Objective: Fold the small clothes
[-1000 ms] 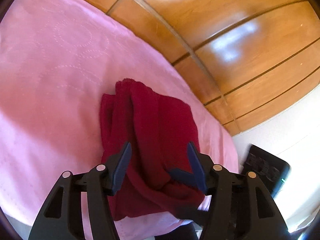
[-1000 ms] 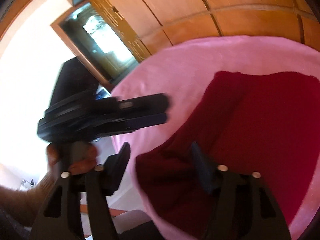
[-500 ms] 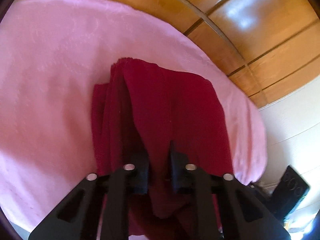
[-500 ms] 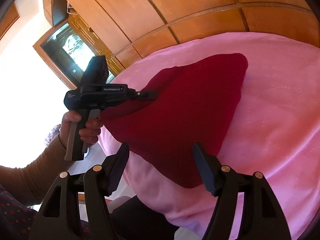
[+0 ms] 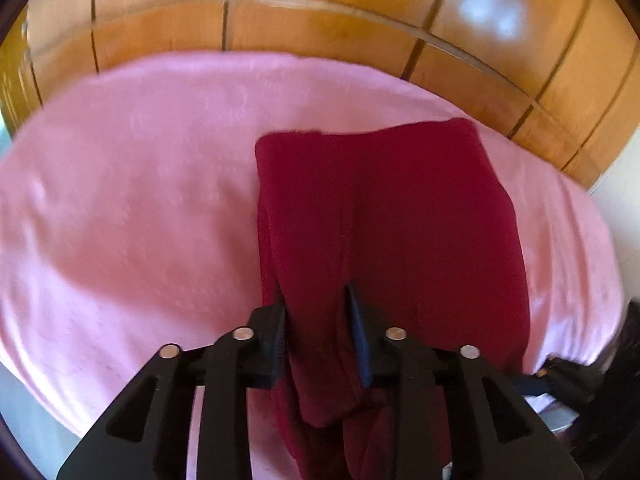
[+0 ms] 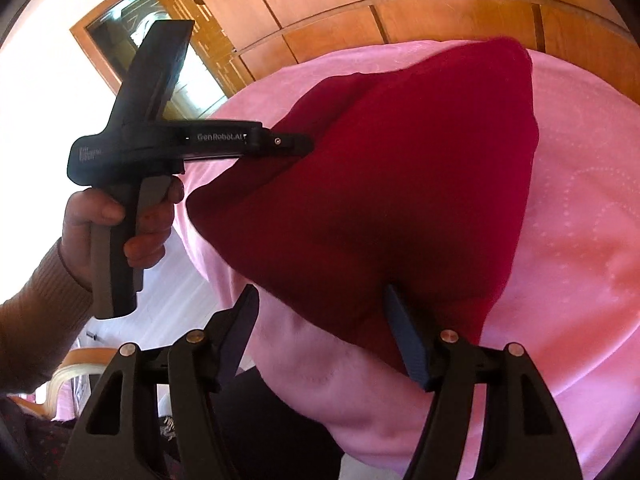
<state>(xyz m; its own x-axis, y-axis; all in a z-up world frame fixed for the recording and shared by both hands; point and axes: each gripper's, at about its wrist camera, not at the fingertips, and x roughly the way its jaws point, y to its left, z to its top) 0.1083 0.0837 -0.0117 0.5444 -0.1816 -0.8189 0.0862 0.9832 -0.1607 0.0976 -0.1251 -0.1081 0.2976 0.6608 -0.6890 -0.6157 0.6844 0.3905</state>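
A dark red garment (image 5: 384, 216) lies on a pink cloth-covered table (image 5: 132, 208). My left gripper (image 5: 316, 320) is shut on a bunched fold at the garment's near edge and holds that edge lifted. In the right wrist view the garment (image 6: 400, 176) hangs like a tent from the left gripper (image 6: 296, 142), which pinches its left corner. My right gripper (image 6: 320, 320) is open, its jaws wide apart, just below the garment's near hanging edge. Its right finger (image 6: 404, 336) touches or sits under the cloth; nothing is held.
Wood-panelled wall (image 5: 320, 20) stands behind the table. A dark cabinet opening (image 6: 132, 40) shows at upper left in the right wrist view. The pink cloth (image 6: 580, 240) drapes over the table's near edge. A black object (image 5: 616, 380) sits off the table's right edge.
My left gripper closed on the garment's edge and lifted it. The garment rose into a tent shape. My right gripper stayed open and came closer under the hanging cloth.
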